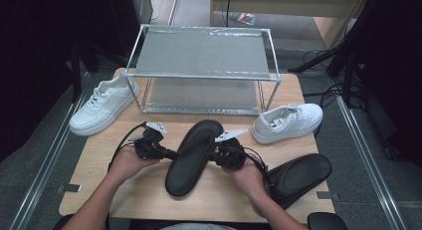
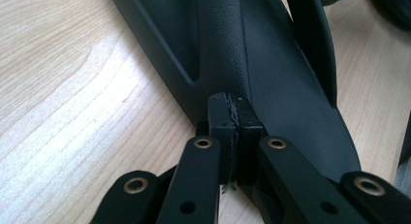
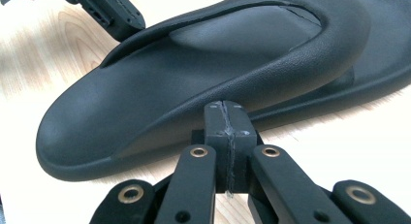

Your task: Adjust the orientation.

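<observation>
**Two closed grippers flank a black slipper at the table's centre**

The black slipper [image 1: 191, 155] lies on the wooden table [image 1: 99, 170], its long axis running from about one o'clock at the toe to seven o'clock at the heel. The left gripper [image 1: 169, 153] meets its edge from nine o'clock, and the right gripper [image 1: 213, 151] meets it from three o'clock. In the gripper views each pair of jaws is pressed together, pad against pad, tips right at the slipper's rim [image 2: 213, 88] [image 3: 160, 122] with nothing pinched between them. A second black slipper [image 1: 298, 175] rests at four o'clock. White sneakers sit at ten o'clock [image 1: 102, 105] and two o'clock [image 1: 288, 121], beside a metal shoe rack [image 1: 201, 56] at twelve.
</observation>
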